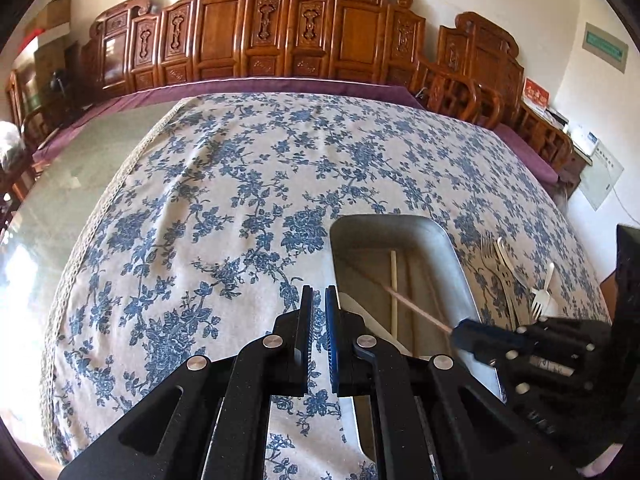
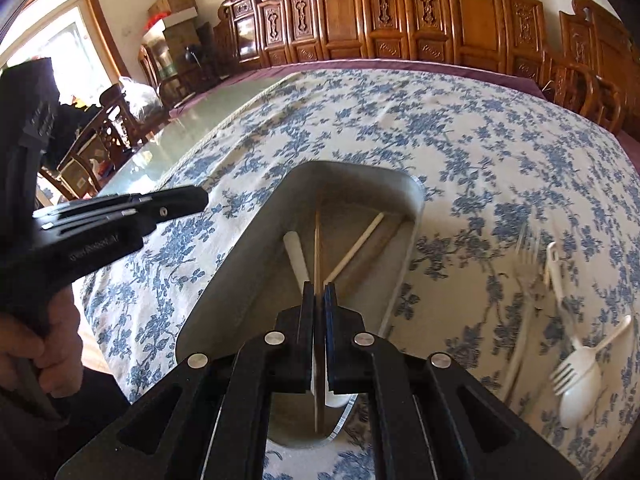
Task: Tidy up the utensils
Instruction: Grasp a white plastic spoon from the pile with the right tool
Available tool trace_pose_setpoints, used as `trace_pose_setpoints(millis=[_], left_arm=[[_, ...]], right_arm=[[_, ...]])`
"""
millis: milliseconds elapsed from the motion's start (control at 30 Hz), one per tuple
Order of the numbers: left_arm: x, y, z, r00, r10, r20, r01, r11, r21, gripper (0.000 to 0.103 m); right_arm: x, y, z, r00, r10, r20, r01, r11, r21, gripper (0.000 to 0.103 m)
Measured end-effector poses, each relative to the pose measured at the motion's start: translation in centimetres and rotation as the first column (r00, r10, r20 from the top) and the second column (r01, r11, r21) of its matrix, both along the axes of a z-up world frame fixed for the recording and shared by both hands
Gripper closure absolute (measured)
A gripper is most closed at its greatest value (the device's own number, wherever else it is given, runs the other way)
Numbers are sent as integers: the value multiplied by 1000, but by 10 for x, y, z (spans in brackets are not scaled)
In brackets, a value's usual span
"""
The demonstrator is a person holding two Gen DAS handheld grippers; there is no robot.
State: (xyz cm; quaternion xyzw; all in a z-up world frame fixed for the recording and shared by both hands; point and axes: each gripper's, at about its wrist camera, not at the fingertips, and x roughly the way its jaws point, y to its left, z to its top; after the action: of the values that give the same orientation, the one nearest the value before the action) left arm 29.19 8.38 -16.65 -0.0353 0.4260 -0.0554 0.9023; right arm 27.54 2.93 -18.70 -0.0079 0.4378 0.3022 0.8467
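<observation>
The right gripper pinches a chopstick above the tray; the left gripper, pressed together and empty, hovers beside the tray, forks opposite.

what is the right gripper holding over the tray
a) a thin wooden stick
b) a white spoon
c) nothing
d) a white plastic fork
a: the right gripper is shut on a thin wooden stick that pokes out over the grey tray, while the white forks lie on the tablecloth to the right.
</observation>
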Motion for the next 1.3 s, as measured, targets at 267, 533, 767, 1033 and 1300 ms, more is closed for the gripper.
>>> trace_pose_setpoints(millis=[267, 533, 767, 1033, 1300], left_arm=[[-1, -4, 3, 1000, -9, 10, 9, 1000, 7, 98], [-4, -14, 6, 999, -25, 19, 25, 1000, 8, 97], [-9, -44, 10, 996, -84, 40, 84, 996, 7, 77], [-13, -88, 11, 988, -150, 43, 150, 989, -1, 70], [-20, -132, 7, 977, -212, 36, 213, 977, -4, 68]], right_arm=[[0, 7, -12, 999, 19, -41, -18, 1000, 14, 96], [-6, -26, 5, 1000, -16, -12, 17, 998, 53, 96], [-4, -110, 25, 990, -126, 56, 126, 992, 7, 96], [17, -198, 11, 957, -284, 53, 287, 956, -61, 80], [33, -223, -29, 931, -364, -41, 361, 931, -57, 57]])
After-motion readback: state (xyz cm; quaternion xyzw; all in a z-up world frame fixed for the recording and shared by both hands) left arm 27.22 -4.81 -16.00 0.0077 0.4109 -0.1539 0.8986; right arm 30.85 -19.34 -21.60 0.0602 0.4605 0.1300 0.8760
